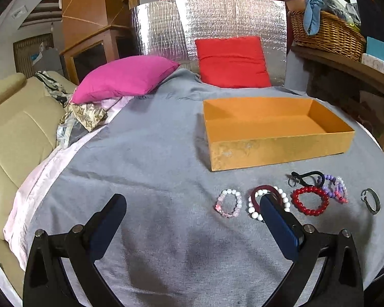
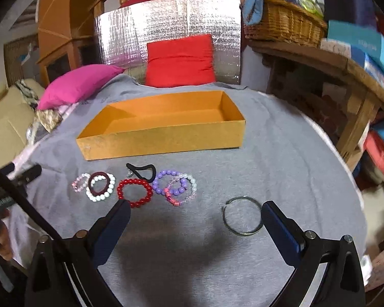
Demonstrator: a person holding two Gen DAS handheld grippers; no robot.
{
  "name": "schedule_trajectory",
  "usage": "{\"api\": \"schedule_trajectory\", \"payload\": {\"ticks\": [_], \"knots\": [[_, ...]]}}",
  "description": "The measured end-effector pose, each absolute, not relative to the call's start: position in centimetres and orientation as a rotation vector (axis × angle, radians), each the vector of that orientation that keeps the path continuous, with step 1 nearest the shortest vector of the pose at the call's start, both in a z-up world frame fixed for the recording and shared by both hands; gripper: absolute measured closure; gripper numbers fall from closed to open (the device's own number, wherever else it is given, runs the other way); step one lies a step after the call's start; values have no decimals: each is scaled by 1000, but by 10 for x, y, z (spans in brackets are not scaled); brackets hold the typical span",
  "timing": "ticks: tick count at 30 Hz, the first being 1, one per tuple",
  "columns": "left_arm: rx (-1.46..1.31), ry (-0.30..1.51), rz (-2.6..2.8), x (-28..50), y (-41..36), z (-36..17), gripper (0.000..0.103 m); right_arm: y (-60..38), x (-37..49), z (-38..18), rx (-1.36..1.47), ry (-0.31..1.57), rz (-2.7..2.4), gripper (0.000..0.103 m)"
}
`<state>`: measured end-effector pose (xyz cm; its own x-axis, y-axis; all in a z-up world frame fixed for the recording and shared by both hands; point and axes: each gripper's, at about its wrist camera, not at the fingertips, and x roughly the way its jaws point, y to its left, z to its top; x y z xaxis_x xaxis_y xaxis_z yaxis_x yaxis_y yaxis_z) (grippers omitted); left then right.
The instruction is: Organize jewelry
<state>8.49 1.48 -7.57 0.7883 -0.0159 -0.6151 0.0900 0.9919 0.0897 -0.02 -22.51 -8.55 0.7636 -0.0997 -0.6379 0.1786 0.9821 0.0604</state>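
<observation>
Nothing is packed yet: the open orange cardboard box (image 2: 163,128) lies bare beyond both pairs of fingers, and the bracelets lie in a row on the grey cloth (image 1: 146,153) before it. The right gripper (image 2: 195,213) is spread wide and holds nothing, with the thin metal bangle (image 2: 243,216) just inside its right finger, probably the first pick. The left gripper (image 1: 193,208) is also wide and unloaded, its right finger covering part of the white bead bracelet (image 1: 285,199). The red bead bracelet (image 2: 135,189) and overlapping purple bead bracelet (image 2: 166,181) crowd together, so single picks need care

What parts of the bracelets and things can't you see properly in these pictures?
- White bead bracelet, left wrist view: its near side is hidden behind the left gripper's finger.
- Metal bangle, right wrist view: its right edge tucks behind the right gripper's finger.
- Clear bead bracelet, right wrist view: too small and blurry.
</observation>
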Motion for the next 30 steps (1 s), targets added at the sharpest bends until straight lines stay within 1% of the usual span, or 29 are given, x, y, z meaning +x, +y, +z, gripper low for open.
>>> {"api": "schedule_trajectory", "payload": {"ticks": [13, 30], "knots": [[103, 710, -43, 91, 16, -88, 0, -245, 9, -106, 150, 723, -194, 0], [121, 719, -47, 84, 13, -87, 0, -217, 18, -108, 94, 732, -136, 0]]}}
